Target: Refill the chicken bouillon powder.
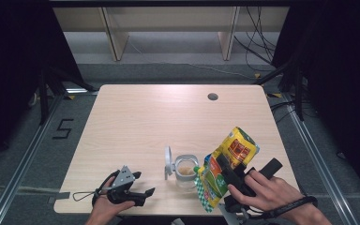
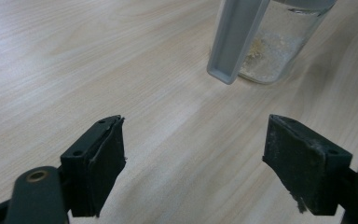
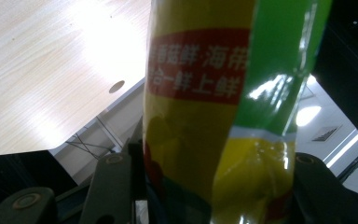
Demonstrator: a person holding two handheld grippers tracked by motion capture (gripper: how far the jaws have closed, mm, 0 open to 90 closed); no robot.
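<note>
The right gripper point(image 1: 220, 174) pinches the tilted seasoning pouch point(image 1: 227, 164) over the open jar point(image 1: 186, 169) (left gripper point(image 2: 193, 168) spread, idle), so pouring seems underway, needing steeper tipping.

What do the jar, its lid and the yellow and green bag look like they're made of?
Jar: clear, glossy, likely glass or hard plastic; pale powder shows through its wall.
Lid: matte light grey, probably moulded plastic, flipped open beside the jar's mouth.
Bag: thin glossy printed film, likely plastic or foil laminate; it creases and glints where the right gripper squeezes it.
</note>
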